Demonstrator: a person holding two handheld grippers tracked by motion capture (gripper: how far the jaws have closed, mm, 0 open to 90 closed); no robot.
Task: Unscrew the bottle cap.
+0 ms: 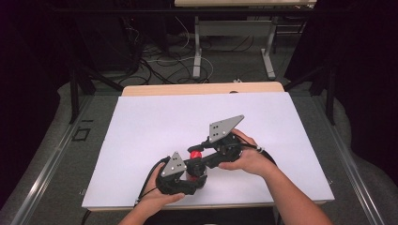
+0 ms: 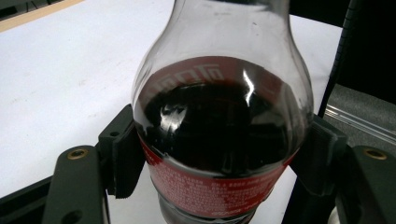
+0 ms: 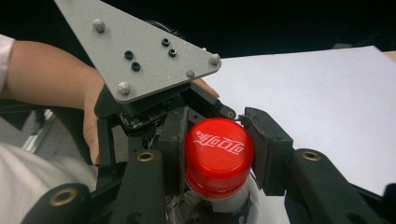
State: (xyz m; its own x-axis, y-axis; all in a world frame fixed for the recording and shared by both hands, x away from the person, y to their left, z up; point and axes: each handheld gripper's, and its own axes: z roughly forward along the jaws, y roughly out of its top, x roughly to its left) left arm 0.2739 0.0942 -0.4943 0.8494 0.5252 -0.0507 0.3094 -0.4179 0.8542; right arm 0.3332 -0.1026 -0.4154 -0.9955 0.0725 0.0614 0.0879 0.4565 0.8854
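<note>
Red plastic marks the cap (image 3: 218,156) of a cola bottle (image 2: 219,135) that stands on the white table (image 1: 141,136), near its front edge, between the person's two hands. The right tool (image 3: 215,154) has its two black jaws closed on that cap, one pad against each side, with no gap to be seen in the right gripper view. White lettering runs across the cap's top. From above, the right tool (image 1: 199,152) reaches in from the right side, and the right hand (image 1: 248,157) grips its body under the grey three-cornered plate.

The left tool (image 2: 219,161) is clamped on the bottle's body lower down, its ribbed pads pressed against the red label band on both sides. Dark liquid fills the bottle up to the shoulder, and the clear neck rises out of the left gripper view's top edge. In the high view the left tool (image 1: 190,177) sits just in front of the bottle, held by the left hand (image 1: 159,199) at the table's near edge. Both tools meet closely around the bottle, the right one above the left.
</note>
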